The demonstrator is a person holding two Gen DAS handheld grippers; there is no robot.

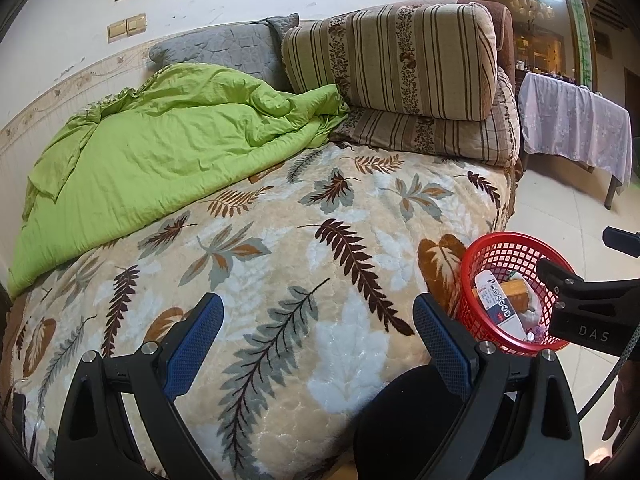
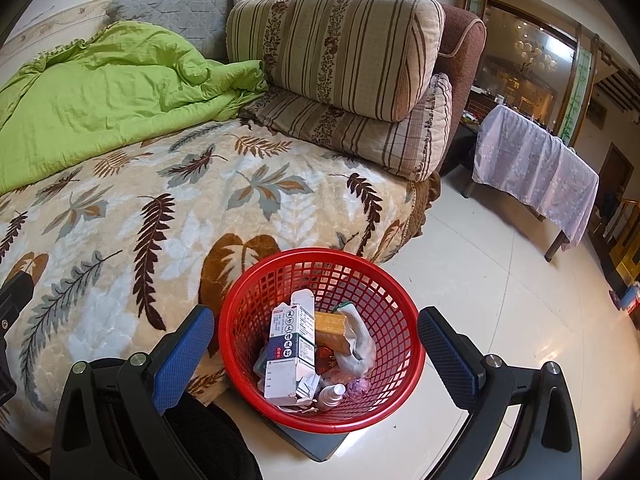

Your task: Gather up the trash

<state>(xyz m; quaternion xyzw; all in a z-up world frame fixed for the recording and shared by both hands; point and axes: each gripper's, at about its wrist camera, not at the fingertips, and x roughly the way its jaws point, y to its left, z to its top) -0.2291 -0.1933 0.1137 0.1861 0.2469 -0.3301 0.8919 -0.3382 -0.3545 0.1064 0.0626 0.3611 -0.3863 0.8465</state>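
Note:
A red mesh basket (image 2: 320, 416) stands on the floor beside the bed, on a dark flat stand. Inside lie a white carton (image 2: 289, 344), an orange box (image 2: 331, 330), crumpled tissue (image 2: 358, 350) and a small bottle (image 2: 331, 394). My right gripper (image 2: 316, 354) hovers over the basket, open and holding nothing. My left gripper (image 1: 318, 344) is open above the leaf-pattern blanket (image 1: 280, 264), nothing between its blue pads. In the left wrist view the basket (image 1: 476, 256) sits at lower right, with the right gripper's black body (image 1: 584, 304) above it.
A crumpled green quilt (image 1: 152, 148) covers the bed's far left. Striped cushions (image 1: 396, 60) and a grey pillow (image 1: 228, 48) are stacked at the headboard. A table under a lilac cloth (image 2: 532, 172) stands across the pale tiled floor (image 2: 500, 300).

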